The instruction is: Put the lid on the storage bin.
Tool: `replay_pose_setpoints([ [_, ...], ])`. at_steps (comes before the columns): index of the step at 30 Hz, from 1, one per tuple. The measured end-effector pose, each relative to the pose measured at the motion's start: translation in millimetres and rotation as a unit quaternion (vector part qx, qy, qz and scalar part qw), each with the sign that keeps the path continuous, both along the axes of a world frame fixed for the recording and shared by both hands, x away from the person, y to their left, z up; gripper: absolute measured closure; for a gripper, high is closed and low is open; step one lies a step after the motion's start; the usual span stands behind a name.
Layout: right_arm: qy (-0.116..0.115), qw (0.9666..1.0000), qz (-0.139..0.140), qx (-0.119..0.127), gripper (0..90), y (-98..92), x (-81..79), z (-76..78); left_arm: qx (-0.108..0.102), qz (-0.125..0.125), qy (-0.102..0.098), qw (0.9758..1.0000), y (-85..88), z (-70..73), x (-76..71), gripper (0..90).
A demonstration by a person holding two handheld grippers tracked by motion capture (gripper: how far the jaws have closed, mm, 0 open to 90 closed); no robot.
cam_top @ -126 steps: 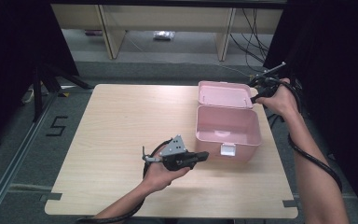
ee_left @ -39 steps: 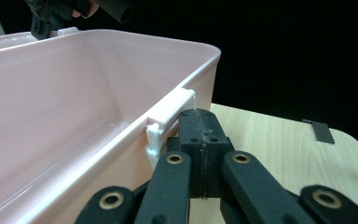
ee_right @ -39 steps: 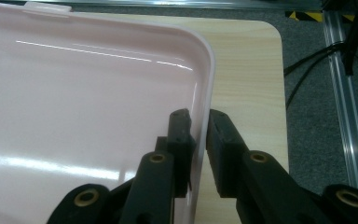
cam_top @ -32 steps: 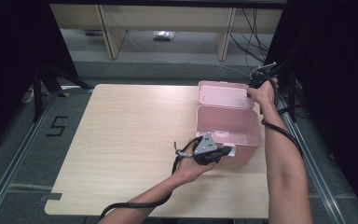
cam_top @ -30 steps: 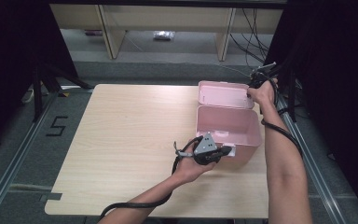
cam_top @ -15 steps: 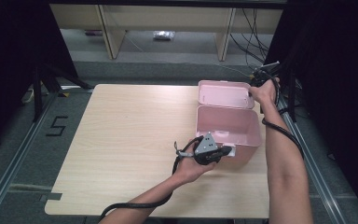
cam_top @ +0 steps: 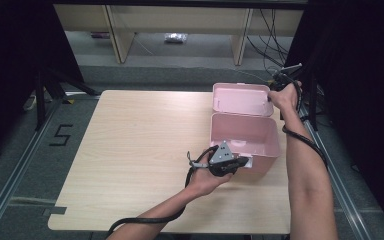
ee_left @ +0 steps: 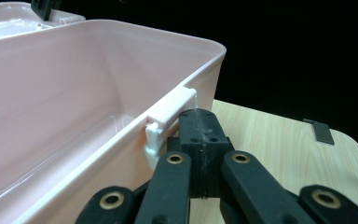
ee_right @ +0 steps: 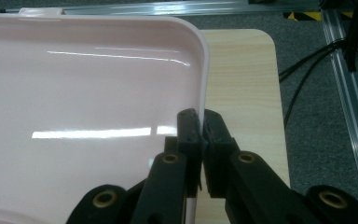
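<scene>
The pink box [cam_top: 244, 137] stands near the right edge of the table [cam_top: 130, 150], its body toward you and its lid [cam_top: 240, 99] swung open and lying back behind it.

Your left gripper [ee_left: 199, 140] is clenched with nothing between the jaws. The closed tips rest against the front wall of the box, just beside the white latch [ee_left: 168, 116] under the rim. Held this way, the gripper most likely serves as a brace: it pins the body so that the box does not slide or tip while the lid is handled. In the high view your left hand [cam_top: 205, 177] sits on the table in front of the box, low and steady, which suits that role.

Your right gripper [ee_right: 199, 128] grasps the lid. Its jaws have just been closing, and the thin side rim of the lid [ee_right: 204, 70] now sits between the pads, near the lid's corner. A grip on the rim, well away from the hinge, gives good leverage for swinging the lid. In the high view your right hand [cam_top: 282, 95] reaches to the far right corner of the lid.

Judged from this arrangement, the step in hand is closing the box. Keep the left brace in place, and lift the lid in an arc about the hinge; the rim is thin and smooth, so the grip may slip.
</scene>
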State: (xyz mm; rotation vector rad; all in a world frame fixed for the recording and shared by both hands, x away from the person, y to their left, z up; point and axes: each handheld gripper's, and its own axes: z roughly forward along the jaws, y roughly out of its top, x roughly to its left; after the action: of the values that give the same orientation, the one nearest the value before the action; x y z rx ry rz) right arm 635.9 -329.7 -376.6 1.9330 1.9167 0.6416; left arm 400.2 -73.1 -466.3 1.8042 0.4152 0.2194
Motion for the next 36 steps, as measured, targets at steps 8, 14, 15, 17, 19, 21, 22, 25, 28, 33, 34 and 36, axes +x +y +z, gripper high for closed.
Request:
replay_pose_setpoints([
  [8,-0.014,0.9999,0.003,0.002,88.4,-0.2,-3.2,6.6,0.004,0.001,0.002,1.0000,0.2,0.5,-0.2,90.0],
  [14,-0.020,0.9998,0.004,0.004,88.7,-0.6,-4.8,11.7,0.004,0.001,0.003,1.0000,-0.3,0.9,-0.6,90.0],
  [15,-0.021,0.9998,0.003,0.006,88.7,-0.6,-5.3,12.8,0.004,0.001,0.004,1.0000,-0.4,0.9,-0.8,90.0],
  [17,-0.020,0.9996,-0.006,0.017,88.8,0.7,-6.9,16.0,0.004,0.001,0.003,1.0000,-0.5,1.1,-0.8,90.0],
  [19,-0.025,0.9996,0.002,0.009,88.9,-1.3,-7.4,17.7,0.006,0.001,0.003,1.0000,-0.6,1.3,-0.8,90.0],
  [21,-0.027,0.9996,0.003,0.009,89.0,-2.2,-8.6,19.9,0.006,0.002,0.003,1.0000,-0.7,1.4,-0.9,90.0],
  [22,-0.027,0.9994,-0.010,0.021,89.0,0.0,-9.5,20.6,0.006,0.002,0.002,1.0000,-0.8,1.5,-1.0,90.0],
  [25,-0.029,0.9994,-0.006,0.020,89.1,-0.4,-11.5,24.2,0.007,0.003,0.003,1.0000,-0.9,1.7,-1.2,90.0],
  [28,-0.036,0.9993,0.001,0.012,89.1,-1.9,-11.9,26.0,0.007,0.003,0.004,1.0000,-1.0,1.9,-1.1,90.0],
  [33,-0.039,0.9991,0.004,0.016,89.3,-2.9,-14.7,29.9,0.007,0.004,0.006,0.9999,-1.1,2.2,-1.0,90.0],
  [34,-0.041,0.9990,0.005,0.015,89.3,-2.8,-15.5,30.7,0.007,0.005,0.006,0.9999,-1.1,2.3,-0.8,90.0],
  [36,-0.045,0.9988,0.002,0.019,89.4,-2.4,-17.0,32.3,0.007,0.005,0.007,0.9999,-1.3,2.5,-0.6,90.0],
])
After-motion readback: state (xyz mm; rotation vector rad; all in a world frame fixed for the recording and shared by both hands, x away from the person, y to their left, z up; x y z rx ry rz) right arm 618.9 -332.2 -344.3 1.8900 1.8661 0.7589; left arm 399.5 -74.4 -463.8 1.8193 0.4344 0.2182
